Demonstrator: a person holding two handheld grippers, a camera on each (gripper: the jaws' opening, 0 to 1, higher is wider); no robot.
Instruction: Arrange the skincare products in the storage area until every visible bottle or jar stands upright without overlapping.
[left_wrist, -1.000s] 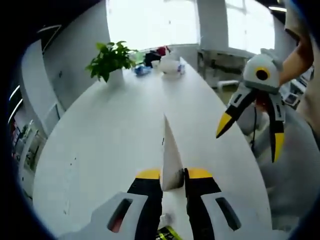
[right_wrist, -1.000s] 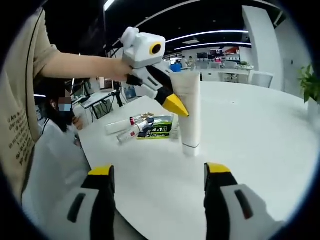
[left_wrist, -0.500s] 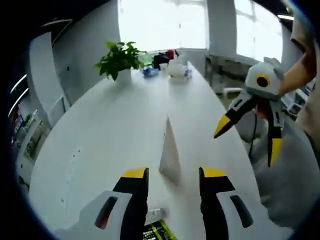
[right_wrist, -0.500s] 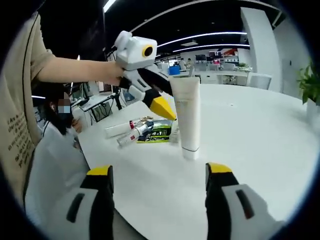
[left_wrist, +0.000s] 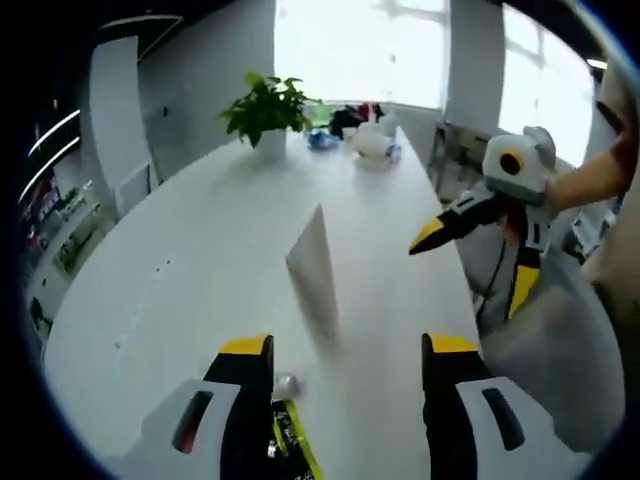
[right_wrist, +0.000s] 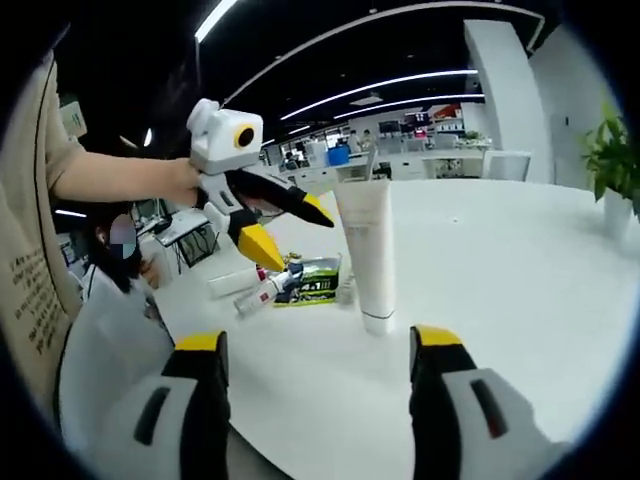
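Tube of white plastic, tall and flat-crimped at the top (right_wrist: 367, 255), standing upright on its cap on the white surface (right_wrist: 520, 300), free of both grippers. Seen edge-on in the left gripper view (left_wrist: 313, 268), a little blurred, just ahead of the gap between that view's own jaws.

Just beside the tube's base in the right gripper view: a green and black flat packet (right_wrist: 315, 281) lying down, with a small clear bottle with a red band (right_wrist: 272, 287) on its side against the packet, and a slim white tube (right_wrist: 232, 282) lying flat beyond it. Green packet edge (left_wrist: 293, 443) and a small round silvery cap (left_wrist: 286, 385) showing low between the jaws in the left gripper view.

Left gripper (left_wrist: 345, 352), grey with yellow tips, jaws spread wide apart and holding nothing; in the right gripper view (right_wrist: 284, 226) held in a person's hand (right_wrist: 185, 183), poised left of the tube, clear of it, 2 tips parted.

Right gripper (right_wrist: 315, 346) likewise with jaws apart, nothing between them, low over the near edge of the surface; in the left gripper view (left_wrist: 468, 253) off to the right past the surface's edge, tips parted.

Farther along the surface: green leafy plant in a white pot (left_wrist: 266, 109), with a cluster of small items (left_wrist: 358, 132) near the far end, too small to tell apart.
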